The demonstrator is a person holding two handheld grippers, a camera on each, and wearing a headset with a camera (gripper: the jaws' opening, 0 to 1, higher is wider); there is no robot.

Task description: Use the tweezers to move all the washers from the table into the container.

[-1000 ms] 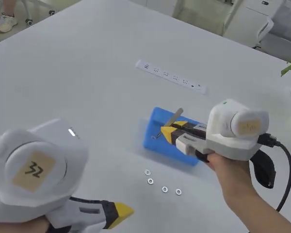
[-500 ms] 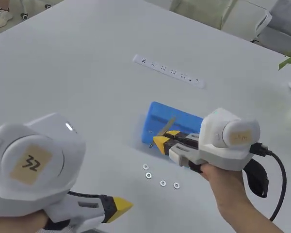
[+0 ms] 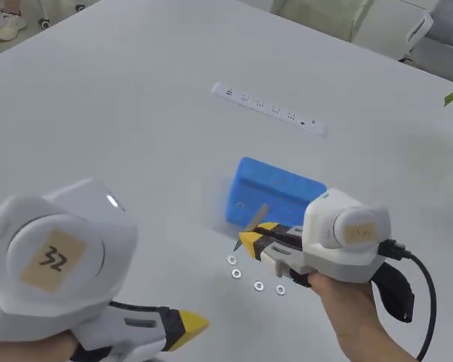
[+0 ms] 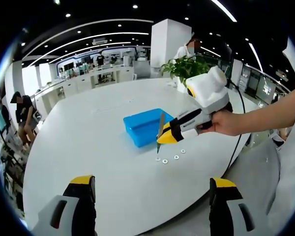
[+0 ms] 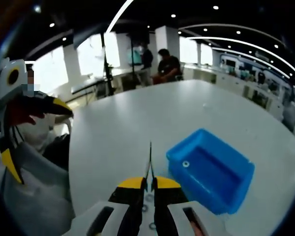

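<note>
Four washers (image 3: 259,286) lie in a row on the white table (image 3: 136,113), just beside the tip of the tweezers (image 3: 251,225). The right gripper (image 3: 249,240) is clamped tight on the tweezers, near the blue container (image 3: 275,192), which has a lone washer (image 5: 186,163) inside. The left gripper (image 4: 152,196) gapes wide, holding nothing.

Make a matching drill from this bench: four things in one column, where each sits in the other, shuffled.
1. tweezers
2. power strip
3. four loose washers
4. single washer

A. inside the blue container
B. on the table, on the person's side of the container
C. clamped in the right gripper
D. on the table, beyond the container

Pairs: 1-C, 2-D, 3-B, 4-A
</note>
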